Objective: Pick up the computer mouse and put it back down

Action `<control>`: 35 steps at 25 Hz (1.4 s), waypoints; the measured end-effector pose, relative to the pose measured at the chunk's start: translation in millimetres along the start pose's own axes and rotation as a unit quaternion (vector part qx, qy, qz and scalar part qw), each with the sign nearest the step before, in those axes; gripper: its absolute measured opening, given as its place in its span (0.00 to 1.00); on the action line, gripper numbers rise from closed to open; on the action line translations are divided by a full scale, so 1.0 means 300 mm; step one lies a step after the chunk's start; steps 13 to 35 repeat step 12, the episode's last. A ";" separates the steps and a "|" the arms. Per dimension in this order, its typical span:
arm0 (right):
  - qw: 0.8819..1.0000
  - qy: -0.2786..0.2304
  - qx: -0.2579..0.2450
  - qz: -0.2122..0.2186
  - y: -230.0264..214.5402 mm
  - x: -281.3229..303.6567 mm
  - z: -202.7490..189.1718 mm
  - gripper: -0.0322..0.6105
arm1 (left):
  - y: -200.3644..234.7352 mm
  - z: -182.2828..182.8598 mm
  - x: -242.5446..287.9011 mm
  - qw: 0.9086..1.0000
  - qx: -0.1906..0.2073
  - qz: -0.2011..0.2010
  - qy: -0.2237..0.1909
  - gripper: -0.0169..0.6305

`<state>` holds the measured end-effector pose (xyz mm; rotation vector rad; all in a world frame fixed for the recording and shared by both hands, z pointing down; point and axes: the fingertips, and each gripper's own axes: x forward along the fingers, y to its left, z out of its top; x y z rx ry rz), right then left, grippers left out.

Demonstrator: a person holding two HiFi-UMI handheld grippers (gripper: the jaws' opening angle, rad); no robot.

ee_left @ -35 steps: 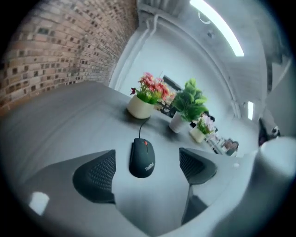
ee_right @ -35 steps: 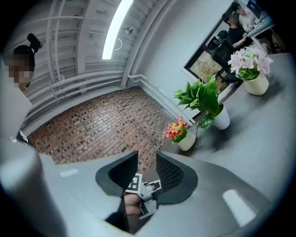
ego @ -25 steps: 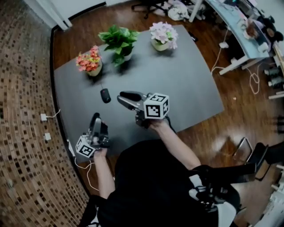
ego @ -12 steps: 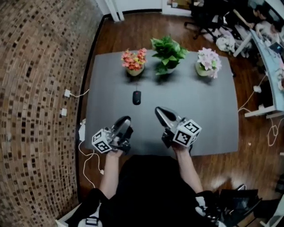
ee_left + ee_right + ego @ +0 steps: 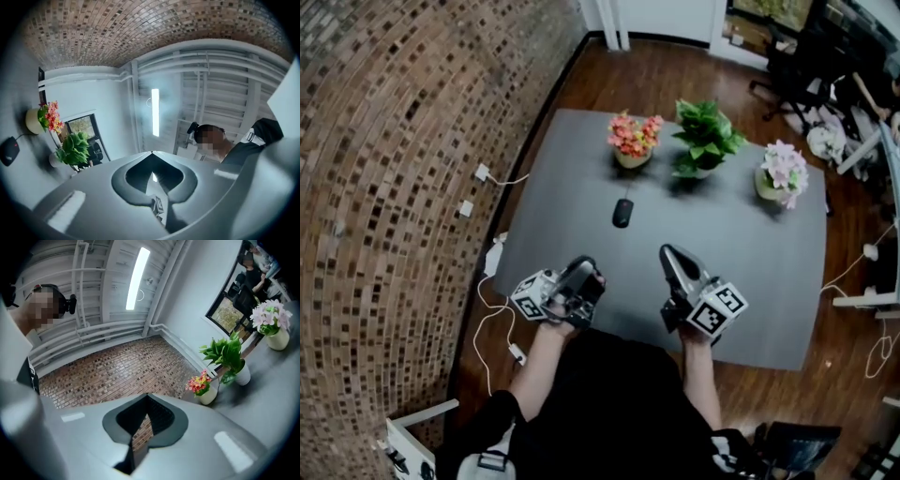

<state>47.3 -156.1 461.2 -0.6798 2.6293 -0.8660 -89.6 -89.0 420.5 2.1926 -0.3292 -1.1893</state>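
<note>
The black computer mouse [image 5: 622,213] lies untouched on the grey table [image 5: 750,281]; short of it, left gripper [image 5: 583,270] and right gripper [image 5: 670,255] hover, jaws closed (both empty).

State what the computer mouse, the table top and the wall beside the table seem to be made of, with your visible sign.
Computer mouse: probably plastic, going by its dark, smooth shell.
Table top: matt grey, even and seamless; laminate or a mat, unclear.
Wall: brick or brick-look tile, shown by small reddish-brown blocks with pale joints.
</note>
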 end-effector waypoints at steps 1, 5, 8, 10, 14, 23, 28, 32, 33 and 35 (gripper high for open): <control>1.000 0.001 0.001 0.004 0.003 -0.003 0.001 0.05 | -0.017 -0.003 0.004 1.000 -0.003 -0.009 -0.005 0.03; 1.000 0.003 0.006 0.019 0.009 -0.011 0.002 0.05 | -0.083 -0.034 0.018 0.999 0.003 -0.036 -0.001 0.03; 1.000 -0.002 0.007 0.020 -0.006 -0.026 0.008 0.05 | -0.100 -0.054 0.031 0.999 0.005 -0.041 0.003 0.03; 1.000 -0.008 0.008 0.018 -0.021 -0.040 0.014 0.05 | -0.097 -0.056 0.029 0.999 0.002 -0.042 -0.004 0.03; 1.000 -0.014 0.009 0.017 -0.035 -0.054 0.020 0.05 | -0.097 -0.054 0.026 0.999 0.000 -0.045 -0.012 0.03; 1.000 -0.014 0.009 0.017 -0.035 -0.054 0.020 0.05 | -0.097 -0.054 0.026 0.999 0.000 -0.045 -0.012 0.03; 1.000 -0.014 0.009 0.017 -0.035 -0.054 0.020 0.05 | -0.097 -0.054 0.026 0.999 0.000 -0.045 -0.012 0.03; 1.000 -0.014 0.009 0.017 -0.035 -0.054 0.020 0.05 | -0.097 -0.054 0.026 0.999 0.000 -0.045 -0.012 0.03; 1.000 -0.014 0.009 0.017 -0.035 -0.054 0.020 0.05 | -0.097 -0.054 0.026 0.999 0.000 -0.045 -0.012 0.03; 1.000 -0.014 0.009 0.017 -0.035 -0.054 0.020 0.05 | -0.097 -0.054 0.026 0.999 0.000 -0.045 -0.012 0.03</control>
